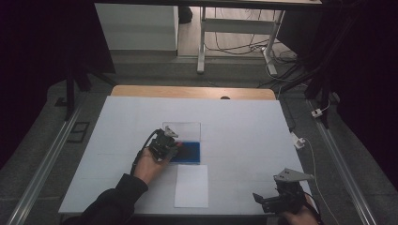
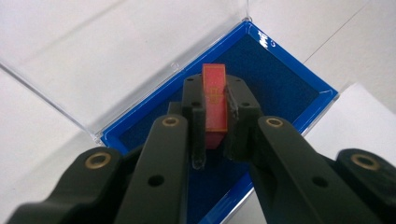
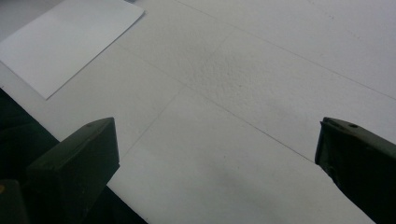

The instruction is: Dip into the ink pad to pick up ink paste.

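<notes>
red stamp (image 2: 215, 105) between left tongs (image 2: 215, 116)

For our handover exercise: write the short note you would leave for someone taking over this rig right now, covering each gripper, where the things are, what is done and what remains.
Left gripper: shut on the red stamp, held above the blue ink pad.
Right gripper: open, holding nothing, over the white table near its front right corner.
Things: the ink pad case sits mid-table with its clear lid folded open; the sheet of white paper lies just in front of it.
Done: case opened, stamp picked up.
Left: probably ink the stamp on the pad, then press it on the paper, which shows no mark. Whether the stamp touches the pad cannot be told.
</notes>
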### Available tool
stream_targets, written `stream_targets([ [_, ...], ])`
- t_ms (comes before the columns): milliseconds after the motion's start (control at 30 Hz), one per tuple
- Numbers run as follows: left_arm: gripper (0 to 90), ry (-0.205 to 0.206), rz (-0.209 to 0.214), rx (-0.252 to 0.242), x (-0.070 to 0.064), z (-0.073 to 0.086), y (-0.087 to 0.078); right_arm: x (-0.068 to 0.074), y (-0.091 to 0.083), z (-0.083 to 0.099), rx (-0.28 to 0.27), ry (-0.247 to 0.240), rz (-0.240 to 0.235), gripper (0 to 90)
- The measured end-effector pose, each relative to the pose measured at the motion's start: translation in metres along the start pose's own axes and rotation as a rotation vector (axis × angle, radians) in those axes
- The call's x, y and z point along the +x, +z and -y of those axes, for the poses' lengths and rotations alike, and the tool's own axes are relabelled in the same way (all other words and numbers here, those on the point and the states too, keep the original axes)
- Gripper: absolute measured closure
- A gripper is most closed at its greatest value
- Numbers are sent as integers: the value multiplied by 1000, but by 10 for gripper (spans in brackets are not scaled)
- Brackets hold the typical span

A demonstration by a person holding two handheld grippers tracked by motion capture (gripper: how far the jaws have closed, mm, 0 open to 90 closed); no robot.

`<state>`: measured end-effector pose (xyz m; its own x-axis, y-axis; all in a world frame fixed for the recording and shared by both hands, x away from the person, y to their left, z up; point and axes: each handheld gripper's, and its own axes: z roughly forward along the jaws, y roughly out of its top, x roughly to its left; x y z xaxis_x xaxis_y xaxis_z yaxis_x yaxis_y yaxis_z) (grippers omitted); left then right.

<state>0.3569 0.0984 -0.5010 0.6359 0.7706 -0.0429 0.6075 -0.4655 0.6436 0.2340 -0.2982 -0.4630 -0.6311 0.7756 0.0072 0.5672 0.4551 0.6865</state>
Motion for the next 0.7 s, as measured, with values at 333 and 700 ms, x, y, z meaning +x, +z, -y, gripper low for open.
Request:
stream_targets([
  [333,803,-66,53,-26,10,4,-1,0,-1,0,-5,-1,-1,0],
  [700,801,-61,52,-26,11,1,-3,0,-2,1,-9,-2,1,0],
])
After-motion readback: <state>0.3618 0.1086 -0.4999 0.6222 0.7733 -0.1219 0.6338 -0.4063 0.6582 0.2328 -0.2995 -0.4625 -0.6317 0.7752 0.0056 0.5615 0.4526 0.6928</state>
